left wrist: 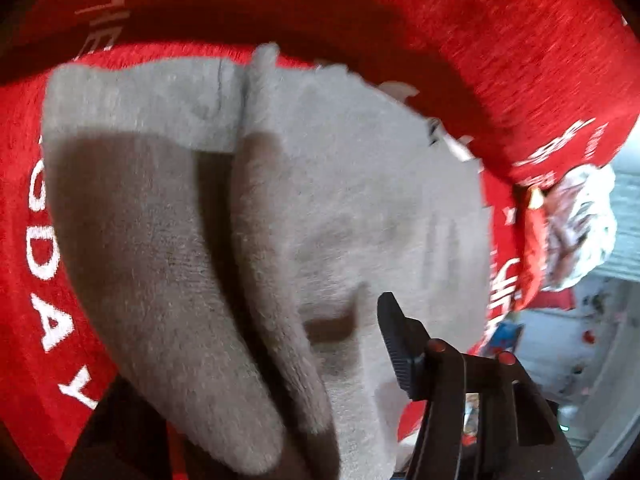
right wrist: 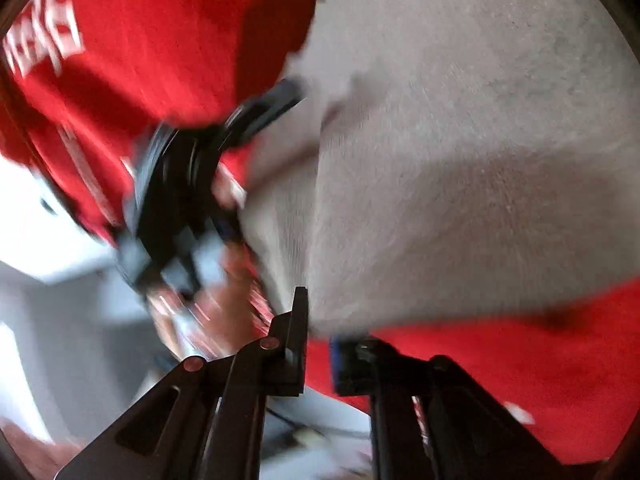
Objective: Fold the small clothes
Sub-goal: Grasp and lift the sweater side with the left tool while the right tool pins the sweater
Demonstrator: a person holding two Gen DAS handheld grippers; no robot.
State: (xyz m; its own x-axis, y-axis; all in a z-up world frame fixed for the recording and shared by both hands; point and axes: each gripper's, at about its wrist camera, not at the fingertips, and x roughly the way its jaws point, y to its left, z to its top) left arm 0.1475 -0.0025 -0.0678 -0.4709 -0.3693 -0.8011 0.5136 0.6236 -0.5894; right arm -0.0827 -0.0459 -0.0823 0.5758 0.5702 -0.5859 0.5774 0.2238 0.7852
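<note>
Grey garment (left wrist: 260,208) over red lettered cloth (left wrist: 520,40)

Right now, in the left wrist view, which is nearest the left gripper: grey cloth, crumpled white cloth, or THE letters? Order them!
1. grey cloth, at the jaws.
2. crumpled white cloth, right edge.
3. THE letters, far top left.

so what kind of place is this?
Probably a home, maybe a bed or sofa: a red blanket with white lettering covers the surface, a grey knit garment lies on it, crumpled printed laundry sits beside.
</note>
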